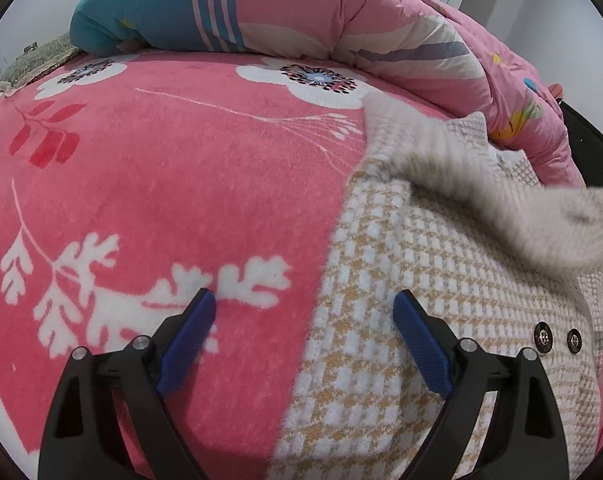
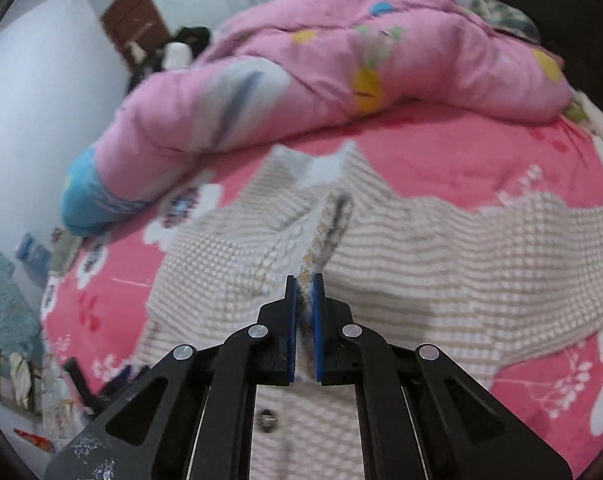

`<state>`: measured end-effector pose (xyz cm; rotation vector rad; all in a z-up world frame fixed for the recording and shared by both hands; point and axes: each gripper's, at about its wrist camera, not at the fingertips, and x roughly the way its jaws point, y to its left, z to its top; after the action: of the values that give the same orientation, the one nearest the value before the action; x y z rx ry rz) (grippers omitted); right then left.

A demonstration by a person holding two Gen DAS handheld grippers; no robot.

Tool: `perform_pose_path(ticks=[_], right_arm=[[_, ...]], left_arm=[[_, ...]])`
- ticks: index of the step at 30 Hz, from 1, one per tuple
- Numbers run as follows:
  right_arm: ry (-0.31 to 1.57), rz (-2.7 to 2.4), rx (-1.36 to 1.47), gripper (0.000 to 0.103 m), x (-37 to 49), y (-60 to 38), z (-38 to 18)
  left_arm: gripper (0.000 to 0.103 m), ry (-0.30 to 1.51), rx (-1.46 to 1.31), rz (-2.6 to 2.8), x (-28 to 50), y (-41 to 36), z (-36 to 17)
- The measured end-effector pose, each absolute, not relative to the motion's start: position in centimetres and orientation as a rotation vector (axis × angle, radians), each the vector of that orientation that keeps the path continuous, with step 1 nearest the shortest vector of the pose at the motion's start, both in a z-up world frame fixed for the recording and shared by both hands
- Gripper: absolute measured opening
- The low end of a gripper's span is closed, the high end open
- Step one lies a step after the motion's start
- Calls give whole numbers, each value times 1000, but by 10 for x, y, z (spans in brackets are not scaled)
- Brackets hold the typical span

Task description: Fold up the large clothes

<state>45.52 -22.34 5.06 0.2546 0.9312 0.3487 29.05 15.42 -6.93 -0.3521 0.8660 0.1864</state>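
Closest to the left wrist camera, the left gripper (image 1: 304, 302) hangs with its blue-padded jaws spread wide and nothing between them. One pad sits over the pink floral blanket (image 1: 161, 184), the other over the near edge of the checked knit cardigan (image 1: 421, 288); whether the tips touch the fabric is hard to judge from this angle. Just right of that pad, two dark round buttons (image 1: 557, 338) show on the cardigan's front. Further up, a fuzzy grey-beige sleeve (image 1: 481, 184) lies folded across the cardigan's body, its far end blurred. Beyond it the blanket's white flowers run to a bunched pink quilt (image 1: 381, 12) along the far side of the bed, with a teal striped part at its left end.

From the right wrist camera, the right gripper (image 2: 304, 280) has its jaws drawn nearly together, pinching a raised ridge of the cardigan (image 2: 441, 248) between the blue pads. The pinched fabric stands up in a fold ahead of the fingertips while the rest of the garment spreads flat over the pink blanket (image 2: 461, 160). Below the jaws, a single button (image 2: 266, 419) shows on the cloth. Farther off, the pink quilt (image 2: 341, 60) curves across the bed, and behind it stand a white wall and a brown door (image 2: 135, 16).
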Motion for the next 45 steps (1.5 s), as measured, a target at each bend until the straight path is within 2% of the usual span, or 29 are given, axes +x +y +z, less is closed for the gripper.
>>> perform_pose_path(ticks=[5, 7, 8, 9, 11, 16, 22, 23, 24, 25, 26, 29, 33, 35, 37, 39, 40, 41, 44, 45], right_arm=[[962, 299, 276, 5, 459, -249, 24], [1010, 292, 307, 11, 461, -265, 10], [1025, 288, 318, 17, 463, -274, 5], [1019, 287, 336, 37, 465, -284, 5], [971, 278, 377, 61, 462, -302, 10], [1007, 328, 381, 61, 472, -307, 4], [1162, 362, 139, 60, 486, -251, -44], [1177, 352, 99, 49, 487, -245, -52], [1187, 362, 83, 27, 487, -240, -57], [1184, 363, 77, 21, 486, -238, -56], [1169, 360, 62, 10, 484, -235, -53], [1095, 354, 15, 7, 478, -229, -32], [971, 333, -27, 7, 477, -226, 0], [967, 301, -51, 8, 484, -223, -7], [1013, 257, -106, 13, 496, -219, -30], [1092, 217, -146, 28, 502, -223, -57], [1074, 209, -138, 31, 500, -225, -57], [1060, 182, -126, 36, 497, -228, -49], [931, 205, -91, 44, 472, -233, -11], [885, 235, -82, 51, 464, -230, 0]], left_arm=[[89, 868, -341, 195, 292, 151, -69], [89, 868, -342, 195, 292, 151, -69], [89, 867, -343, 194, 292, 151, -69], [89, 868, -342, 195, 292, 151, -69], [89, 869, -339, 197, 292, 151, -69], [89, 867, -337, 197, 292, 151, -70], [89, 869, -337, 196, 292, 151, -70], [89, 868, -338, 196, 292, 151, -70], [89, 867, -337, 196, 292, 150, -70], [89, 867, -335, 197, 292, 150, -70], [89, 867, -333, 198, 292, 150, -70], [89, 870, -325, 204, 292, 149, -69], [89, 873, -315, 209, 293, 150, -71], [89, 874, -311, 211, 294, 152, -71], [89, 874, -307, 213, 294, 152, -71], [89, 873, -307, 212, 294, 151, -71], [89, 873, -307, 212, 294, 153, -71], [89, 873, -307, 212, 294, 153, -71], [89, 873, -306, 212, 294, 151, -71], [89, 872, -305, 213, 294, 152, -71]])
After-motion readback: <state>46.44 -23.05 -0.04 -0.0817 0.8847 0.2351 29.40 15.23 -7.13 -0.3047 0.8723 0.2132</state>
